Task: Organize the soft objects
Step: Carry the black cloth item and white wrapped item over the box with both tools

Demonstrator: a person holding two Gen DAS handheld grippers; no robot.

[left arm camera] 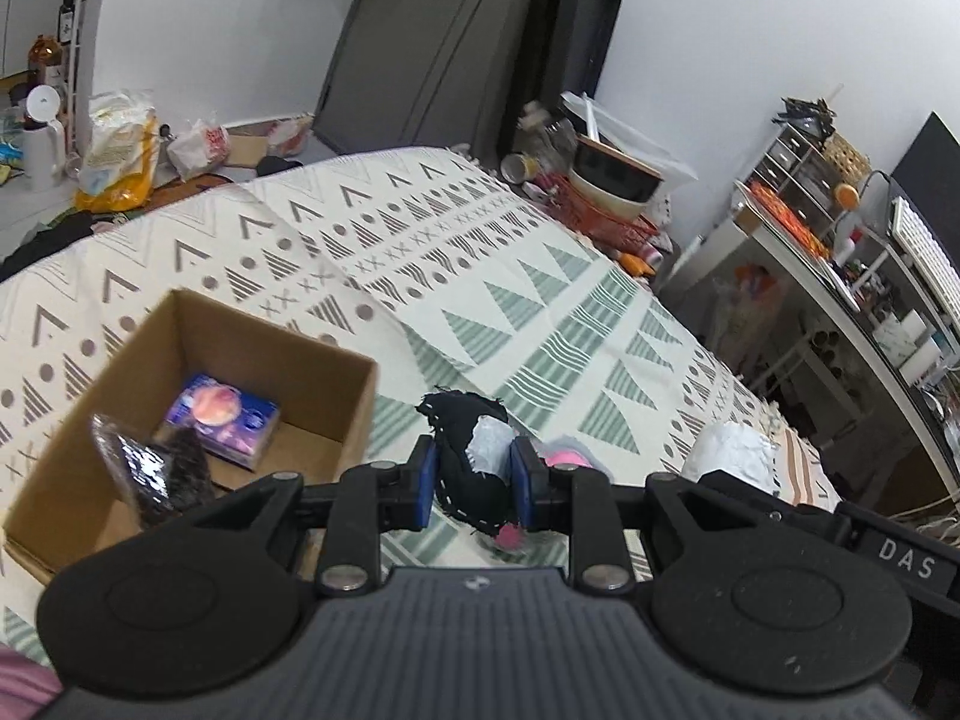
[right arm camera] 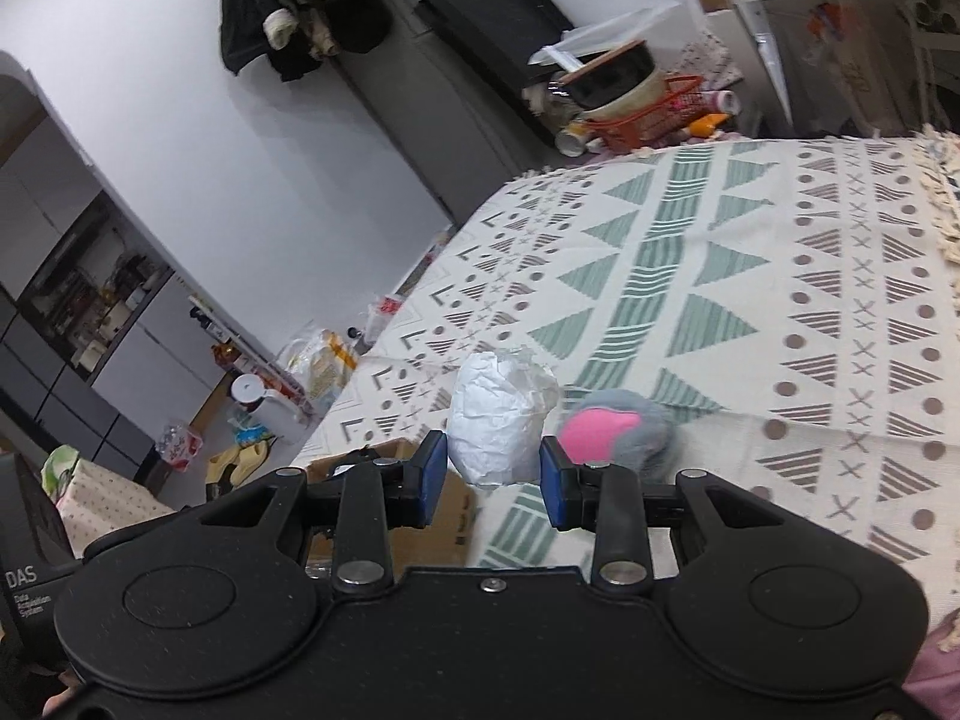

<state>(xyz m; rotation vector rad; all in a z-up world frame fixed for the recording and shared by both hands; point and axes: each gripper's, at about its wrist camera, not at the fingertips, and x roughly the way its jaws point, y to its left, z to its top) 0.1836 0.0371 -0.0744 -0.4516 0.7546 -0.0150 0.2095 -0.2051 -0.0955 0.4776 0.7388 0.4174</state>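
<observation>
Left hand-held gripper (left arm camera: pixel 472 480) clamps black stitched toy (left arm camera: pixel 465 462), lower half hidden; right hand-held gripper (right arm camera: pixel 493 480) open around white paper ball (right arm camera: pixel 501 420), contact unclear.

matt black stitched cloth toy (left arm camera: pixel 474 456) between smooth blue pads (left arm camera: pixel 427 474); crumpled white paper ball (right arm camera: pixel 501 417) ahead of fingers; left, plain brown cardboard box (left arm camera: pixel 180 396); beneath, woven blanket (right arm camera: pixel 750 300).

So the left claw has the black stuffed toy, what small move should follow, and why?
Probably carry it left and over the open cardboard box. The left claw is shut on the black stuffed toy with a white patch, held above the patterned blanket, and the box beside it already holds items.
</observation>
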